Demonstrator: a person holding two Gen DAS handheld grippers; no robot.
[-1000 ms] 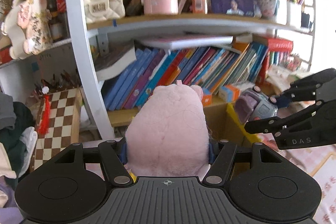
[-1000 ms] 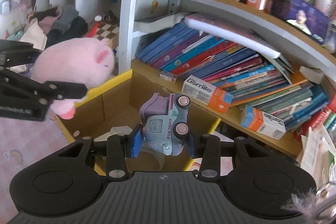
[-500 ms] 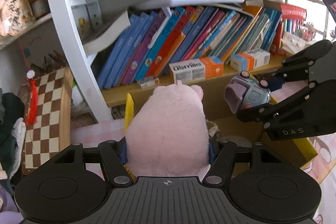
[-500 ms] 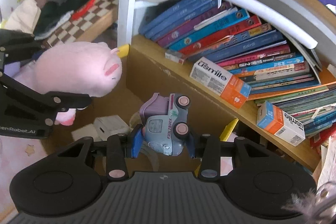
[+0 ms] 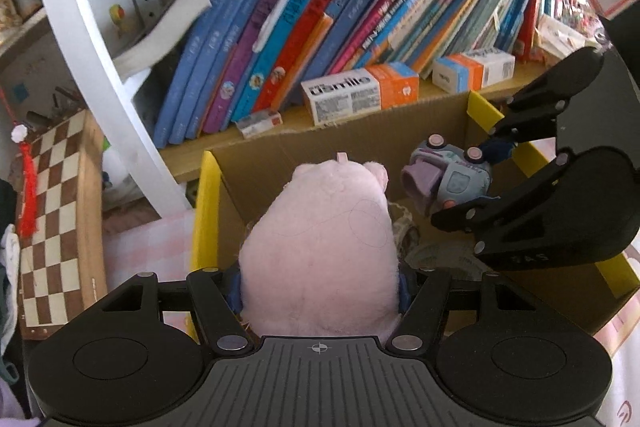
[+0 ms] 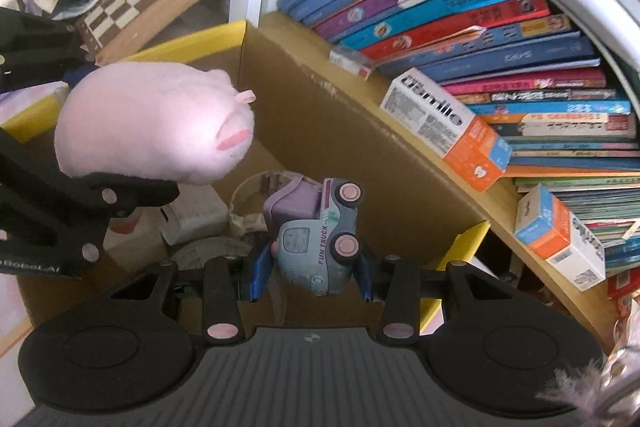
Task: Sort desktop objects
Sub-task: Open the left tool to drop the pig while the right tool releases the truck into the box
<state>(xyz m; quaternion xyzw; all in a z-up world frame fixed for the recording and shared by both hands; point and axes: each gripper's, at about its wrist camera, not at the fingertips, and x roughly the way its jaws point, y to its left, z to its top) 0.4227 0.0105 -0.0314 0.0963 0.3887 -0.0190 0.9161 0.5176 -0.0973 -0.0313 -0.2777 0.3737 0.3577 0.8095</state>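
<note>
One pink plush point(image 5: 320, 247) in left jaws, one toy truck point(image 6: 320, 235) in right jaws, one cardboard box point(image 6: 320, 115) below

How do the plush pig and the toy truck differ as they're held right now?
The plush pig is soft, pink and bulky, filling the left claw; the toy truck is hard, blue-grey and small, pinched in the right claw. The pig shows no print; the truck reads FUN TRUCK. Both hang over the cardboard box.
</note>
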